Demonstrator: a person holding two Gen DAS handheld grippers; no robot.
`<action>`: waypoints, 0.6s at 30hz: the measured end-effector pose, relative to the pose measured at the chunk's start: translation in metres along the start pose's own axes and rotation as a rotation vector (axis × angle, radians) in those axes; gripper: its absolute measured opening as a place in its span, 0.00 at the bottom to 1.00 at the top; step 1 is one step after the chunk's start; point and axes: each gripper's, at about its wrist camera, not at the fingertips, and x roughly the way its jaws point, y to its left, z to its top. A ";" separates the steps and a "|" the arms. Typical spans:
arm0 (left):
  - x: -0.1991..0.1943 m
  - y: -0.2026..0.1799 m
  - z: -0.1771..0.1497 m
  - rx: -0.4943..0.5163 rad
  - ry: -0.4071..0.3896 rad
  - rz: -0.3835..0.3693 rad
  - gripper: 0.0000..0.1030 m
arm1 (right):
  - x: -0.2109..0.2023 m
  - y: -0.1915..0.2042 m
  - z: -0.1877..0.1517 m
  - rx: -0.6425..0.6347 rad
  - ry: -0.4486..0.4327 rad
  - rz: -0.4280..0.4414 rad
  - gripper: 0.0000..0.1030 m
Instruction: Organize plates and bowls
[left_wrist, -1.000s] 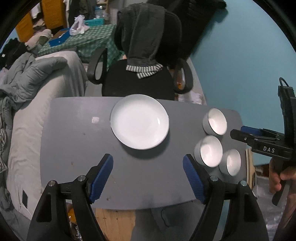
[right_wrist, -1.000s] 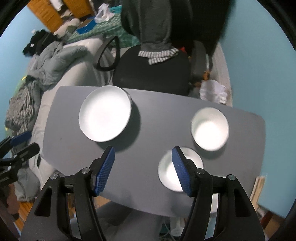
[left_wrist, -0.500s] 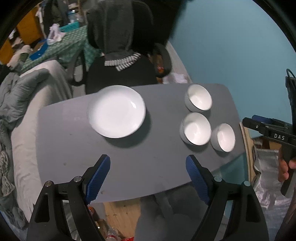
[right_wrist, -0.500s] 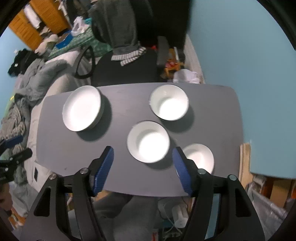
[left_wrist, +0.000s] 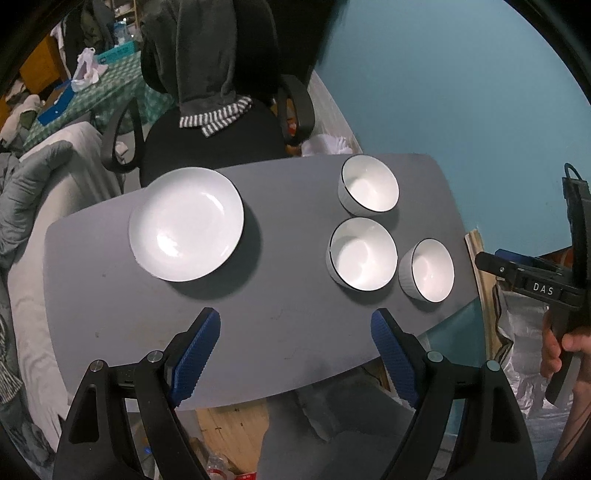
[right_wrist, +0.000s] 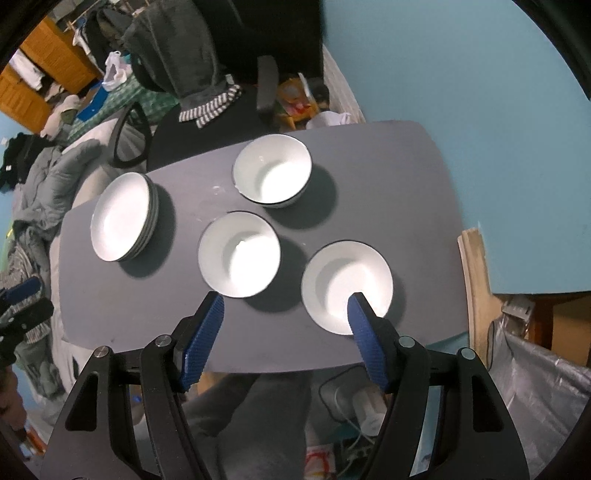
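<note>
Left wrist view. The left gripper (left_wrist: 295, 350) hangs high over the grey table (left_wrist: 110, 295), its blue-padded jaws spread wide and recently opened further, nothing between them. The stack of plates (left_wrist: 186, 223) lies ahead and to the left of the claw; three white ribbed bowls cluster ahead and to its right: far bowl (left_wrist: 369, 190), middle bowl (left_wrist: 362, 253), near bowl (left_wrist: 426, 269). The right gripper (left_wrist: 532, 280), held in a hand (left_wrist: 554, 343), shows at the right edge.

Right wrist view. The right gripper (right_wrist: 284, 332) hovers with jaws apart and empty, also lately widened. The near bowl (right_wrist: 347, 284) sits just ahead of its right pad, the middle bowl (right_wrist: 239, 254) ahead of its left pad, the far bowl (right_wrist: 272, 173) beyond. The plates (right_wrist: 123, 216) lie far left. To nest the bowls well, the claw probably should descend straddling one rim wall, pinch it, and lift straight up.
</note>
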 end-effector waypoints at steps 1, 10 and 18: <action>0.004 -0.002 0.002 -0.001 0.003 0.000 0.83 | 0.002 -0.001 0.000 -0.002 0.003 0.001 0.67; 0.051 -0.019 0.013 -0.046 0.072 0.029 0.83 | 0.038 -0.010 0.017 -0.044 0.042 0.038 0.67; 0.105 -0.029 0.027 -0.125 0.125 0.020 0.82 | 0.085 -0.003 0.033 -0.142 0.094 0.074 0.67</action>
